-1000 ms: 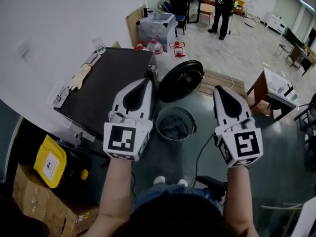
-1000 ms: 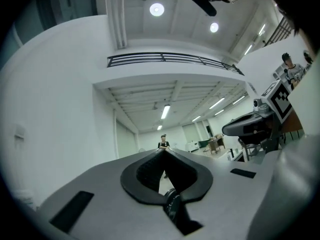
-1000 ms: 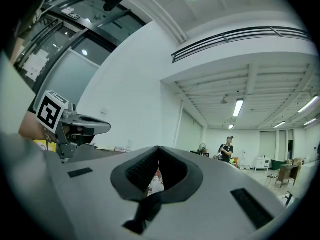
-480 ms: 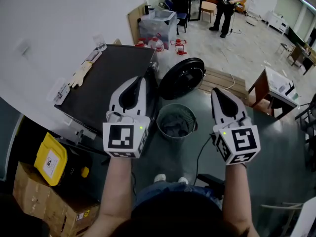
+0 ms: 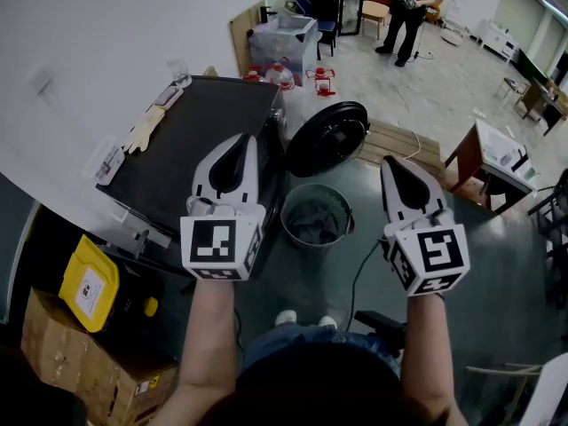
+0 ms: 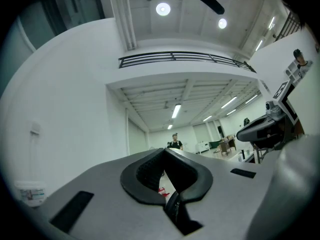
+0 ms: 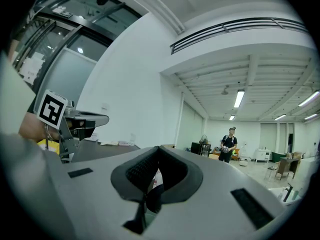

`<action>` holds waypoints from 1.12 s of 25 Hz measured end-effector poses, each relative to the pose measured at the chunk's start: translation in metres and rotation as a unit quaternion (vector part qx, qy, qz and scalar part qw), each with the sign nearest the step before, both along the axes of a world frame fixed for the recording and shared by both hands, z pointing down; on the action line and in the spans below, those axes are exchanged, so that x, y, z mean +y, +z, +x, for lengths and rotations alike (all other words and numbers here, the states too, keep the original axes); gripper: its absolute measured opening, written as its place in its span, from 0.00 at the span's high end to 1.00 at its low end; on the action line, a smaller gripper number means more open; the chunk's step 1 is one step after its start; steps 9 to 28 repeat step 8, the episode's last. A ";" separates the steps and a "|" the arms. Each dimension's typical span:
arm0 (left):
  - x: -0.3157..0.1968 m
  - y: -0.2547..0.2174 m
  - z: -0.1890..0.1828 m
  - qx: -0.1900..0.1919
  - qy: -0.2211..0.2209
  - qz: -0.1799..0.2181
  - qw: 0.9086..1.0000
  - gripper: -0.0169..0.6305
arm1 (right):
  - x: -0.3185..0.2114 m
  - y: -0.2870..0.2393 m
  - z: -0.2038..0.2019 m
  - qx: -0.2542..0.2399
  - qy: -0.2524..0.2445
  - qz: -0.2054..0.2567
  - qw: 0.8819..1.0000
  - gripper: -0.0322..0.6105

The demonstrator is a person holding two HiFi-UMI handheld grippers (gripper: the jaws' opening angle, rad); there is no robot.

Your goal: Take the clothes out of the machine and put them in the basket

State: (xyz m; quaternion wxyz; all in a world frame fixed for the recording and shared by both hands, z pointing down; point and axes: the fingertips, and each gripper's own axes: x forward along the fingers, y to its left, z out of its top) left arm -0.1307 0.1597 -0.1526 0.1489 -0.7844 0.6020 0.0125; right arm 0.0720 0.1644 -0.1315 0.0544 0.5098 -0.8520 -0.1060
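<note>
A wide hall with a grey floor is stretching toward 12 o'clock, with a white wall running along at 10 o'clock. At 8 o'clock a yellow container (image 5: 89, 289) is sitting above a cardboard box (image 5: 80, 371). The dark-topped machine (image 5: 204, 140) is standing with its long side running from 7 toward 1 o'clock, and a pale glove (image 5: 142, 133) is lying on its top. The left tongs (image 5: 238, 140) are hovering over the machine's right edge, pointing toward 12, pressed together and empty. The round door (image 5: 327, 138) is standing open just beyond the basket (image 5: 286, 211). The basket is standing upright on the floor, mouth up, and is holding crumpled grey clothes (image 5: 312, 227) with no clear long axis. It is sitting between the tongs, at 4 o'clock of the left tip and 8 o'clock of the right. The right tongs (image 5: 390, 160) are likewise closed on nothing. A wooden desk (image 5: 497, 162) is standing at 3 o'clock, well apart.
</note>
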 end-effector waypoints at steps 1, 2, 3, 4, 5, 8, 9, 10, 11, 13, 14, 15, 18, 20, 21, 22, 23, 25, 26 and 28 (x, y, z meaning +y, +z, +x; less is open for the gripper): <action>0.000 0.000 0.000 0.001 0.001 0.000 1.000 0.97 | 0.000 0.000 -0.001 0.002 0.000 0.001 1.000 0.95; 0.000 0.000 -0.001 0.001 0.003 0.001 1.000 0.97 | 0.000 -0.001 -0.003 0.003 -0.001 0.002 1.000 0.95; 0.000 -0.001 -0.001 0.001 0.004 0.001 1.000 0.97 | 0.000 -0.002 -0.004 0.005 -0.002 0.003 1.000 0.95; 0.000 -0.001 -0.002 0.001 0.006 0.002 1.000 0.97 | -0.001 -0.003 -0.006 0.007 -0.002 0.004 1.000 0.95; -0.001 -0.001 -0.003 0.001 0.007 0.002 1.000 0.97 | -0.001 -0.004 -0.007 0.008 -0.002 0.005 1.000 0.95; -0.002 -0.002 -0.006 0.000 0.010 0.002 1.000 0.97 | -0.003 -0.007 -0.009 0.012 0.000 0.007 1.000 0.95; -0.002 -0.002 -0.006 0.000 0.010 0.002 1.000 0.97 | -0.003 -0.007 -0.009 0.012 0.000 0.007 1.000 0.95; -0.002 -0.002 -0.006 0.000 0.010 0.002 1.000 0.97 | -0.003 -0.007 -0.009 0.012 0.000 0.007 1.000 0.95; -0.002 -0.002 -0.006 0.000 0.010 0.002 1.000 0.97 | -0.003 -0.007 -0.009 0.012 0.000 0.007 1.000 0.95; -0.002 -0.002 -0.006 0.000 0.010 0.002 1.000 0.97 | -0.003 -0.007 -0.009 0.012 0.000 0.007 1.000 0.95; -0.002 -0.002 -0.006 0.000 0.010 0.002 1.000 0.97 | -0.003 -0.007 -0.009 0.012 0.000 0.007 1.000 0.95; -0.002 -0.002 -0.006 0.000 0.010 0.002 1.000 0.97 | -0.003 -0.007 -0.009 0.012 0.000 0.007 1.000 0.95; -0.002 -0.002 -0.006 0.000 0.010 0.002 1.000 0.97 | -0.003 -0.007 -0.009 0.012 0.000 0.007 1.000 0.95; -0.002 -0.002 -0.006 0.000 0.010 0.002 1.000 0.97 | -0.003 -0.007 -0.009 0.012 0.000 0.007 1.000 0.95; -0.002 -0.002 -0.006 0.000 0.010 0.002 1.000 0.97 | -0.003 -0.007 -0.009 0.012 0.000 0.007 1.000 0.95; -0.002 -0.002 -0.006 0.000 0.010 0.002 1.000 0.97 | -0.003 -0.007 -0.009 0.012 0.000 0.007 1.000 0.95; -0.002 -0.002 -0.006 0.000 0.010 0.002 1.000 0.97 | -0.003 -0.007 -0.009 0.012 0.000 0.007 1.000 0.95; -0.002 -0.002 -0.006 0.000 0.010 0.002 1.000 0.97 | -0.003 -0.007 -0.009 0.012 0.000 0.007 1.000 0.95; -0.002 -0.002 -0.006 0.000 0.010 0.002 1.000 0.97 | -0.003 -0.007 -0.009 0.012 0.000 0.007 1.000 0.95; -0.002 -0.002 -0.006 0.000 0.010 0.002 1.000 0.97 | -0.003 -0.007 -0.009 0.012 0.000 0.007 1.000 0.95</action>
